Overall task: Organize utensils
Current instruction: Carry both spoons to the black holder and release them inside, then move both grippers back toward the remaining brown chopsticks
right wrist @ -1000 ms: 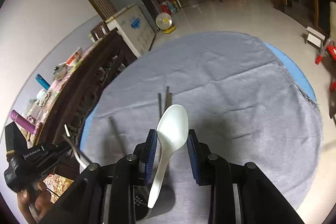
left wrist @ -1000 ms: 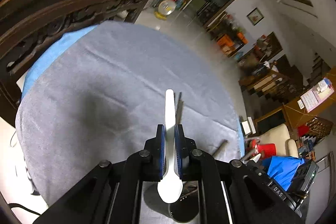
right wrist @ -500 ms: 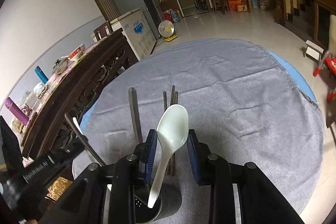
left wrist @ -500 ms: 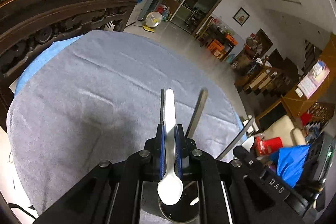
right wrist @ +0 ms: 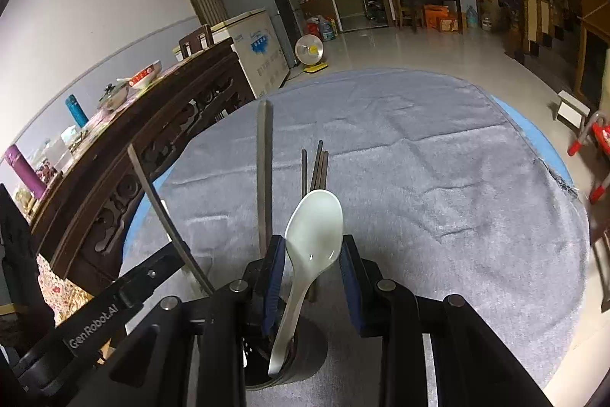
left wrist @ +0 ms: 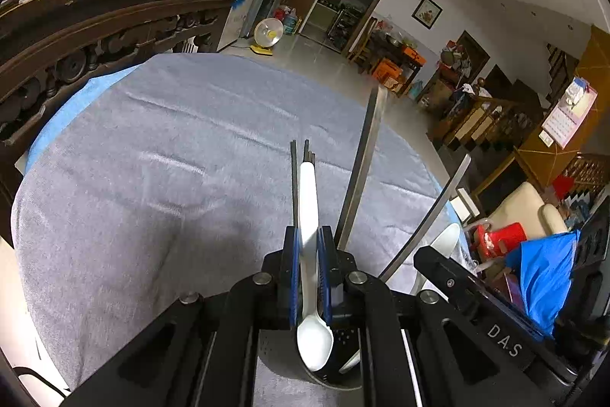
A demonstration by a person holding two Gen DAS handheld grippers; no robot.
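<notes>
Spoon (left wrist: pixel 308 201) handle-first left, bowl (right wrist: pixel 315 227) facing right

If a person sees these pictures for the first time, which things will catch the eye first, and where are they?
First come the two white spoons: the left gripper is clamped on one white spoon, bowl end down over the dark utensil holder, and another white spoon stands bowl-up between the fingers of the right gripper. Dark chopsticks rise from the same holder, on the grey tablecloth.
</notes>
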